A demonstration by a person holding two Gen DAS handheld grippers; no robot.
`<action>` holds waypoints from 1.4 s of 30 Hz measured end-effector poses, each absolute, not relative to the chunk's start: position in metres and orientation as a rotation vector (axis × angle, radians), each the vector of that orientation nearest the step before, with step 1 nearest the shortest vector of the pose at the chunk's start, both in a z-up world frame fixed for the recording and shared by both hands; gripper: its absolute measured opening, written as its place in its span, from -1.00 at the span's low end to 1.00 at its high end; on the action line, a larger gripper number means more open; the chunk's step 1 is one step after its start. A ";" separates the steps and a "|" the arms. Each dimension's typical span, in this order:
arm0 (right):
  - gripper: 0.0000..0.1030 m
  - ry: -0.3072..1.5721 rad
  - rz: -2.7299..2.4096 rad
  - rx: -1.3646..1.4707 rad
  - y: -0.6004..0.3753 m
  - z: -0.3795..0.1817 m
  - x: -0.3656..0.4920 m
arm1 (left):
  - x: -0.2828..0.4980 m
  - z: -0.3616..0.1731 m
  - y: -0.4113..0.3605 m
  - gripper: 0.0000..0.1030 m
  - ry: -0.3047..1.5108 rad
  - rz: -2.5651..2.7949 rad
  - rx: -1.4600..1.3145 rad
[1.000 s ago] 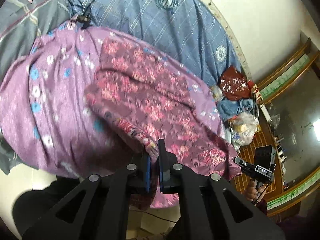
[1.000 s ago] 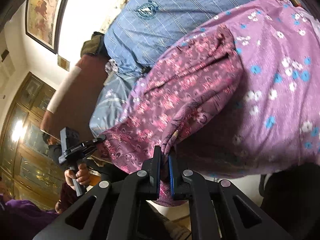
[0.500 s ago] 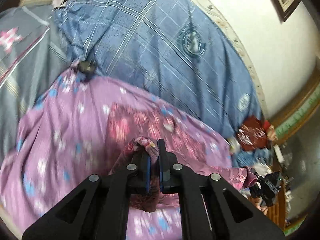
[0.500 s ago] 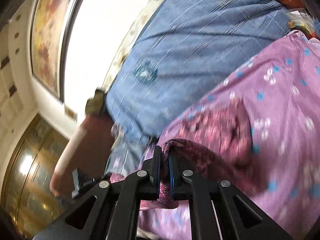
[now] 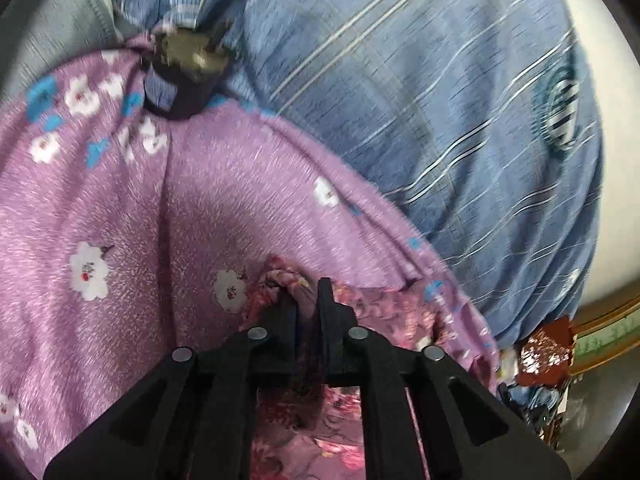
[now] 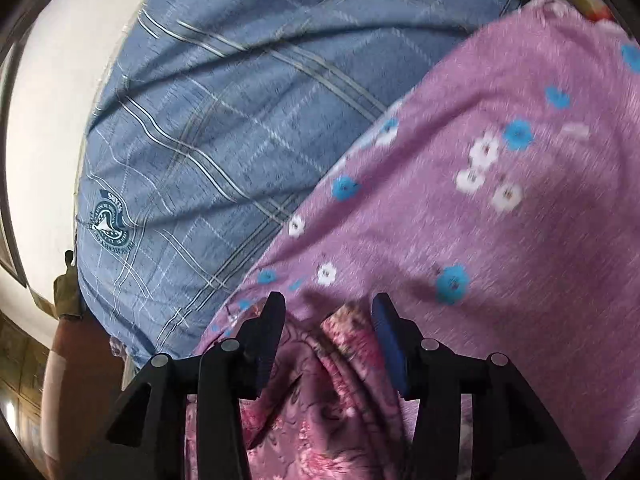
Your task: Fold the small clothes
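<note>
A small maroon garment with a pink flower print (image 5: 288, 280) lies on a purple cloth with white and blue flowers (image 5: 120, 220). My left gripper (image 5: 306, 296) is shut on a bunched edge of the garment, low over the purple cloth. In the right wrist view the same garment (image 6: 340, 344) lies between the fingers of my right gripper (image 6: 328, 312), which is open, its blue pads apart on either side of the fabric fold. The purple cloth (image 6: 500, 200) fills the right of that view.
A blue plaid bedspread (image 5: 420, 100) with a round crest (image 6: 110, 226) covers the bed beyond the purple cloth. A dark clip-like object (image 5: 184, 64) sits at the purple cloth's far corner. A red bag (image 5: 544, 350) and clutter lie at the right. A white wall (image 6: 48, 100) is behind.
Both grippers have carried the garment's edge forward across the purple cloth towards the blue bedspread, folding it over. The right gripper has opened and let go of the fabric; the left stays shut.
</note>
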State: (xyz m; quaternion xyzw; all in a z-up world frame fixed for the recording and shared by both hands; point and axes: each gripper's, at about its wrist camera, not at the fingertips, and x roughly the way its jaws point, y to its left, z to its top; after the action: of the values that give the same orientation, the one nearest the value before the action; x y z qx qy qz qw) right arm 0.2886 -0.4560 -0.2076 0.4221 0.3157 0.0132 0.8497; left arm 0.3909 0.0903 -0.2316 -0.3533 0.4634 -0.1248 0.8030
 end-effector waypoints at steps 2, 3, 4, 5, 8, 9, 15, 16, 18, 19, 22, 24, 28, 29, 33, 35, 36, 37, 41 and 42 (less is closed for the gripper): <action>-0.07 0.638 0.048 0.820 -0.449 -0.196 0.282 | 0.377 -0.208 0.097 -0.81 0.921 -0.282 -0.769; -0.07 0.629 0.073 0.777 -0.441 -0.188 0.277 | 0.366 -0.192 0.100 -0.64 0.873 -0.287 -0.772; -0.07 0.625 0.111 0.720 -0.428 -0.178 0.273 | 0.357 -0.179 0.103 -0.41 0.823 -0.271 -0.768; -0.07 0.625 0.127 0.690 -0.420 -0.172 0.269 | 0.337 -0.161 0.105 0.13 0.736 -0.221 -0.745; -0.05 0.628 0.145 0.504 -0.386 -0.149 0.264 | 0.284 -0.130 0.098 0.63 0.617 -0.090 -0.649; -0.01 0.623 0.142 0.468 -0.384 -0.147 0.262 | 0.267 -0.127 0.095 0.63 0.586 -0.071 -0.638; 0.24 0.685 0.088 0.390 -0.384 -0.161 0.293 | 0.264 -0.175 0.053 0.63 0.783 -0.152 -0.571; 0.24 0.707 0.073 0.357 -0.381 -0.166 0.303 | 0.270 -0.187 0.047 0.63 0.838 -0.165 -0.565; 0.24 0.741 0.075 0.310 -0.377 -0.179 0.318 | 0.281 -0.205 0.040 0.63 0.911 -0.170 -0.570; 0.23 0.756 0.085 0.304 -0.374 -0.183 0.325 | 0.288 -0.212 0.037 0.63 0.932 -0.161 -0.570; -0.33 0.794 0.124 0.260 -0.357 -0.193 0.342 | 0.302 -0.216 0.036 0.63 0.925 -0.126 -0.537; -0.88 0.820 0.116 0.179 -0.340 -0.198 0.350 | 0.311 -0.215 0.039 0.63 0.908 -0.121 -0.556; -0.92 0.733 -0.077 0.107 -0.339 -0.190 0.345 | 0.319 -0.215 0.050 0.63 0.895 -0.111 -0.639; -0.91 0.698 -0.136 0.151 -0.351 -0.184 0.341 | 0.318 -0.213 0.054 0.63 0.884 -0.108 -0.662; -0.50 0.647 -0.371 0.431 -0.420 -0.188 0.321 | 0.309 -0.207 0.062 0.63 0.854 -0.065 -0.646; -0.15 0.676 -0.286 0.597 -0.438 -0.196 0.305 | 0.307 -0.208 0.066 0.63 0.857 -0.051 -0.661; -0.15 0.668 -0.262 0.605 -0.437 -0.194 0.301 | 0.306 -0.209 0.069 0.63 0.858 -0.044 -0.673; -0.15 0.651 -0.243 0.548 -0.426 -0.185 0.293 | 0.305 -0.210 0.072 0.63 0.862 -0.034 -0.684; -0.26 0.702 0.011 0.312 -0.361 -0.163 0.285 | 0.306 -0.217 0.076 0.63 0.906 0.012 -0.677; -0.26 0.724 0.033 0.286 -0.351 -0.163 0.286 | 0.306 -0.219 0.075 0.63 0.917 0.013 -0.675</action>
State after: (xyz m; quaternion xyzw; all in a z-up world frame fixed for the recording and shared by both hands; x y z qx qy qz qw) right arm 0.2863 -0.3507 -0.1629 0.1392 0.3528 0.0162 0.9251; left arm 0.3063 0.0752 -0.2186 -0.3197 0.4339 0.0061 0.8423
